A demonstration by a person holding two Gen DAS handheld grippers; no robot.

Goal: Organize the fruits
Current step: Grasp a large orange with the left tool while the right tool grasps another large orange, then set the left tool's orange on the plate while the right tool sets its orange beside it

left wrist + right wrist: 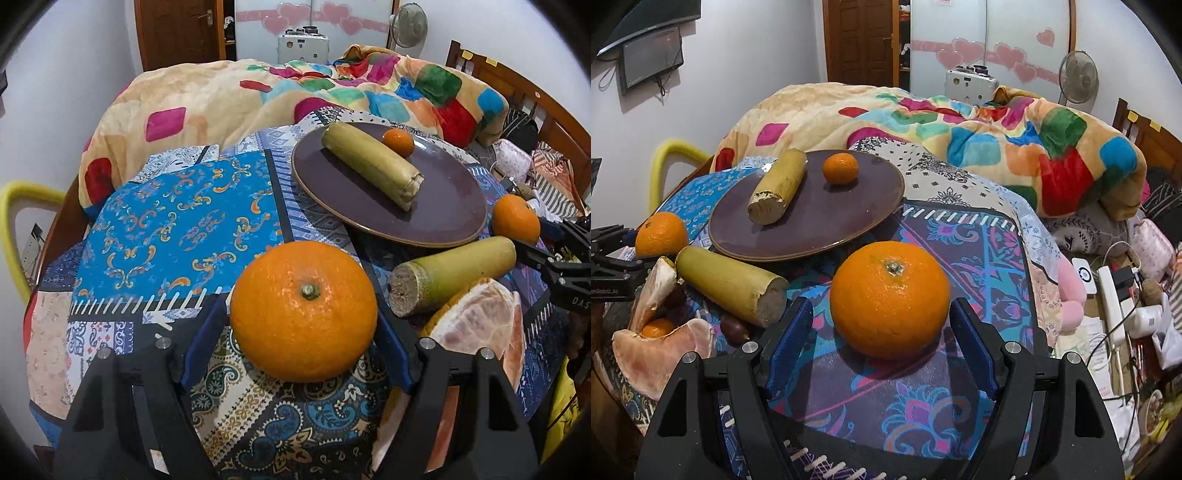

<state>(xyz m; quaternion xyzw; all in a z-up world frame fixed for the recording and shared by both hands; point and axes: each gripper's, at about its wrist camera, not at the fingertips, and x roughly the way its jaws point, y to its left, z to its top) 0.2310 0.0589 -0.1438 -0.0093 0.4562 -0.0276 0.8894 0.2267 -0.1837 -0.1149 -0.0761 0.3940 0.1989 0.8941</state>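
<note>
A dark purple plate [436, 218] [849, 221] holds a sugarcane piece [373, 162] [777, 192] and a small orange [398, 142] [840, 168]. My left gripper [303, 325] has its blue pads touching both sides of a large orange [303, 312], which also shows in the right wrist view [661, 234]. My right gripper [882, 314] is open around another large orange [890, 299] [516, 218] with gaps on both sides. A second sugarcane piece [454, 275] [733, 286] and peeled pomelo [480, 325] [661, 350] lie between the grippers.
Everything rests on a patterned cloth [177, 229] over a bed. A colourful blanket [280, 92] is heaped behind. A small orange [657, 328] and a dark fruit [735, 326] lie by the pomelo. Cables and a power strip [1112, 295] lie at right.
</note>
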